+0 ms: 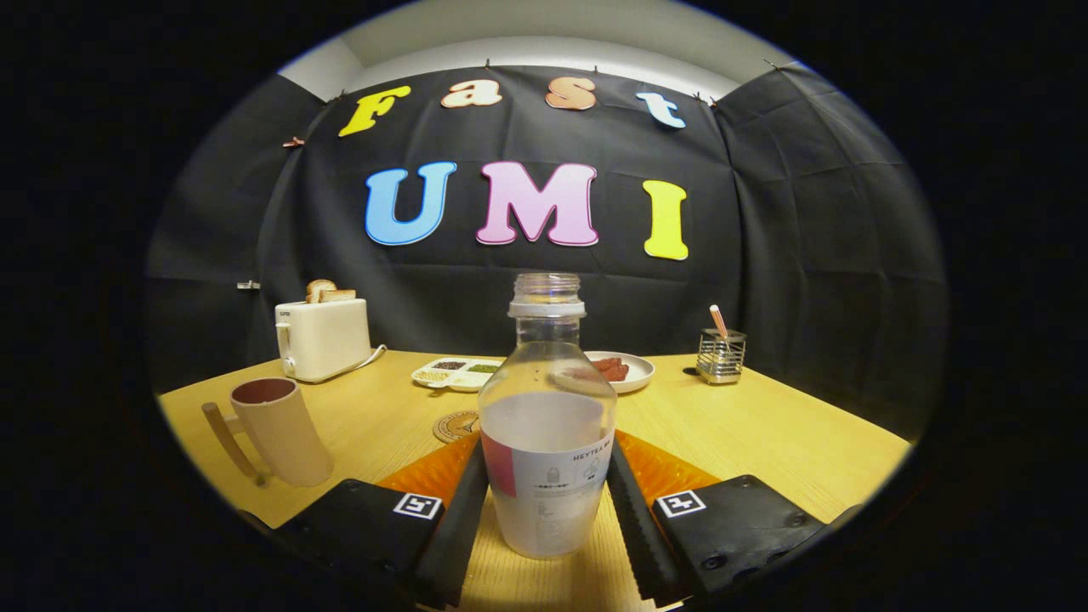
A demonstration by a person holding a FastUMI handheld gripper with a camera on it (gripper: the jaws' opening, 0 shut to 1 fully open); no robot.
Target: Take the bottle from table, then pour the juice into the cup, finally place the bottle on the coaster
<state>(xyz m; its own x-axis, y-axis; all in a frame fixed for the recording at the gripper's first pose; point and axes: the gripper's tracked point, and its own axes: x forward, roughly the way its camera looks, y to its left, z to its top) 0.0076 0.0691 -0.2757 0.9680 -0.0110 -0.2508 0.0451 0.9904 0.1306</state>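
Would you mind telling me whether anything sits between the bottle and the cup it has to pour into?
Nothing visible does. The bottle stands between the fingers, and bare table runs from it to the cup. The coaster lies just behind the bottle, off that line.

Clear glossy plastic bottle (547, 408) — paper label, matt wood-grain table (765, 425)

Bottle (547, 425) stands between the hand-held gripper (547, 501) fingers, coaster (455, 425) behind, cup (276, 429) left.
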